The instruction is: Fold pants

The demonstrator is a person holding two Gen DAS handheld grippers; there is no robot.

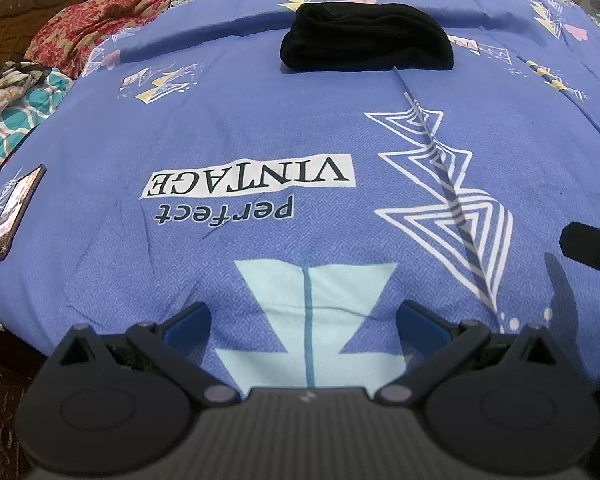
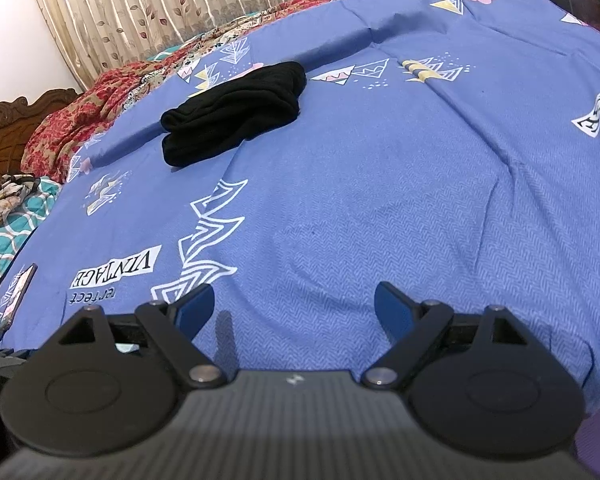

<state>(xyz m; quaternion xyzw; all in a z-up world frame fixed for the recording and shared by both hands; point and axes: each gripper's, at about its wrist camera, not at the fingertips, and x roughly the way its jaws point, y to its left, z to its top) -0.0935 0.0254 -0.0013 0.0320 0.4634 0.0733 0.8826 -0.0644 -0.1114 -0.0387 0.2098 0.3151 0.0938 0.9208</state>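
Observation:
Black pants lie folded into a compact bundle on the far part of the blue patterned bedsheet. They also show in the right wrist view, left of centre and far off. My left gripper is open and empty, low over the near part of the sheet, well short of the pants. My right gripper is open and empty too, near the bed's front. A black part of the right gripper shows at the right edge of the left wrist view.
A phone lies at the sheet's left edge, also in the right wrist view. A red floral blanket, a teal quilt and a wooden headboard sit at left. Curtains hang behind.

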